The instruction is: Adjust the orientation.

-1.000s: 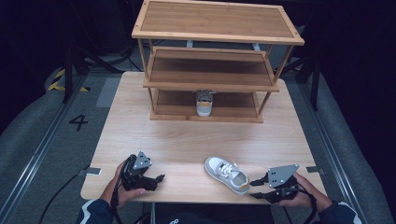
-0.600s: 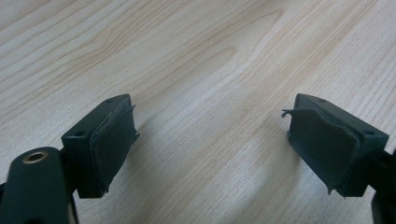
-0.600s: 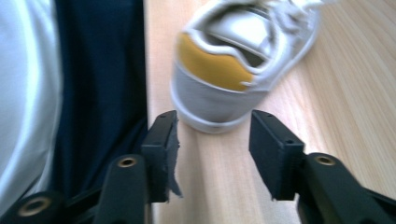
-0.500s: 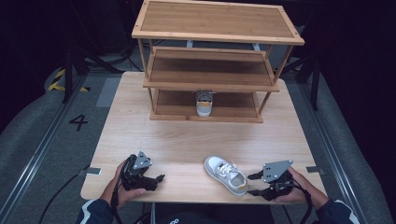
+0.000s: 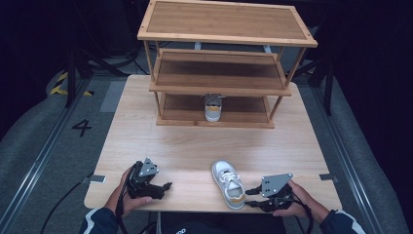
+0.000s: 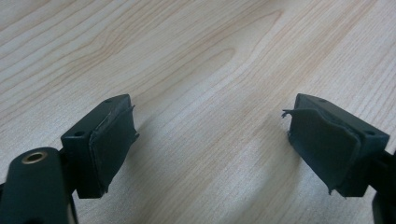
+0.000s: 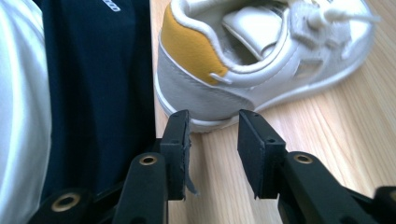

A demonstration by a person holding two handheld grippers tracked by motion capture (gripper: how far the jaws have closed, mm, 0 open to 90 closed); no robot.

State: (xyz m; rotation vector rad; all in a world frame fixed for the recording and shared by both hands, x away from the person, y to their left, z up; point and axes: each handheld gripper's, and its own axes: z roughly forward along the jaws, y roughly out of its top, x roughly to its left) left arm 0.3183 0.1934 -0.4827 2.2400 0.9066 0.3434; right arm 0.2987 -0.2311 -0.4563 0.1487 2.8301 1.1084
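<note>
Lower centre of the high view: white shoe (image 5: 228, 184) lies on the table (image 5: 195, 151) near the front edge, toe up-frame, yellow heel toward the person. Right gripper (image 5: 252, 197) sits just right of the heel; its jaws have just been closing, now a narrow gap, nothing between them, tips just short of the heel. Left gripper (image 5: 165, 187), lower left, jaws wide apart over bare wood, holding nothing.

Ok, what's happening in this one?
A person works two claws at a wooden table. The right claw is at the heel of a white shoe near the front edge, its jaws just narrowed but gripping nothing. The left claw rests open. A matching shoe sits on the rack's bottom shelf.
</note>
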